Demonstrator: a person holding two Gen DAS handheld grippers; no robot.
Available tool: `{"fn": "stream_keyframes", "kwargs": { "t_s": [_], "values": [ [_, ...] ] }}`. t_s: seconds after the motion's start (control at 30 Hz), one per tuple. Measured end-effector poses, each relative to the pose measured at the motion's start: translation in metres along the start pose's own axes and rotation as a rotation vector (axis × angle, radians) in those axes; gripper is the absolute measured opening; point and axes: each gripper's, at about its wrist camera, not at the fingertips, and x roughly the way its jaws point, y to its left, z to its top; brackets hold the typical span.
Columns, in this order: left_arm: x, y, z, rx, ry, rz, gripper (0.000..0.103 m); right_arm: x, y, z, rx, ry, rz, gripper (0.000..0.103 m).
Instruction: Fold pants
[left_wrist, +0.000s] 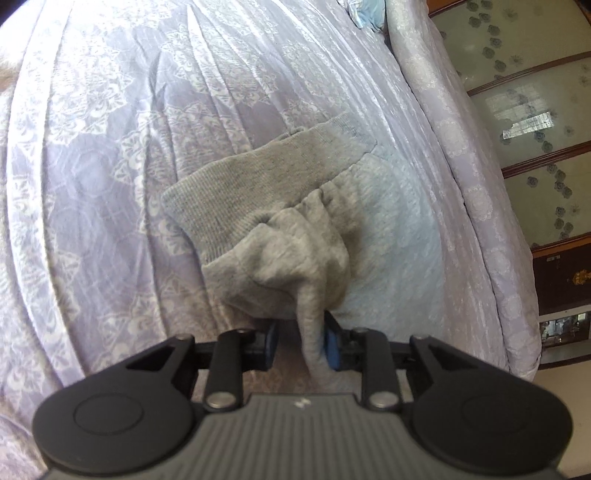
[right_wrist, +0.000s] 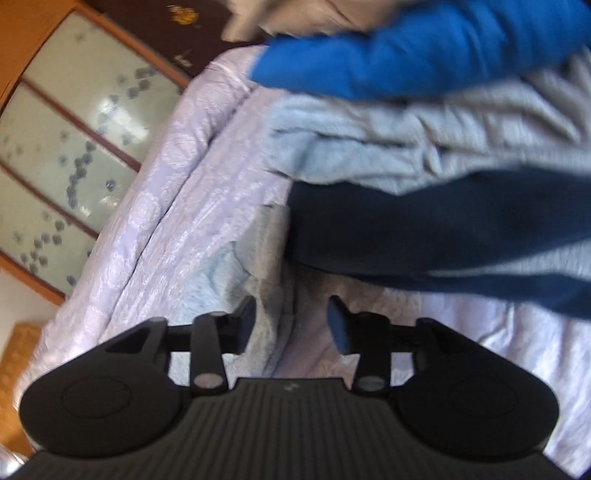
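The grey pants (left_wrist: 295, 236) are lying on a bed (left_wrist: 110, 147) covered with a pale lilac patterned bedspread, near its right edge in the left wrist view, with the ribbed waistband (left_wrist: 236, 184) turned away from the camera and the cloth bunched up below it. The left claw (left_wrist: 301, 345) is standing only a little open, and a narrow fold of the grey cloth is hanging between its blue pads (left_wrist: 332, 347); the fold seems to be touching the right pad only, so the claw is not really pinching it. The right claw (right_wrist: 291, 325) is standing about half open and is holding nothing; it is hovering over a pale, fleecy part of the cloth, close to some blurred pieces of bright blue fabric (right_wrist: 424, 48) and dark navy fabric (right_wrist: 443, 229) that I cannot identify. I am judging the pants to be soft, light and limp, thick like sweatpants, so they are sagging wherever they are not supported. The best place to take hold is probably the firm ribbed waistband, one claw at each corner, because loose folds may be slipping out.
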Motion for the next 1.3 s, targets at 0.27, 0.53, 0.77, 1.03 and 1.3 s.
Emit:
{"fn": "stream_keyframes", "kwargs": {
  "t_s": [0.27, 0.53, 0.77, 1.03, 1.3],
  "values": [
    [0.003, -0.004, 0.003, -0.01, -0.056, 0.022, 0.03, 0.041, 0.003, 0.006, 0.068, 0.021, -0.008, 0.052],
    [-0.019, -0.015, 0.018, 0.007, -0.101, 0.023, 0.008, 0.021, 0.028, 0.009, -0.035, -0.018, -0.017, 0.014],
    [-0.071, -0.025, 0.03, 0.122, -0.142, 0.051, 0.007, -0.04, 0.038, 0.001, -0.114, -0.049, 0.002, 0.014],
    [-0.04, 0.019, 0.002, 0.083, -0.034, 0.12, 0.02, -0.026, -0.016, -0.019, -0.037, 0.031, -0.122, 0.015],
    [-0.093, 0.024, -0.031, 0.087, -0.129, 0.087, 0.041, -0.025, -0.038, -0.017, 0.098, 0.013, -0.029, 0.033]
  ]
}}
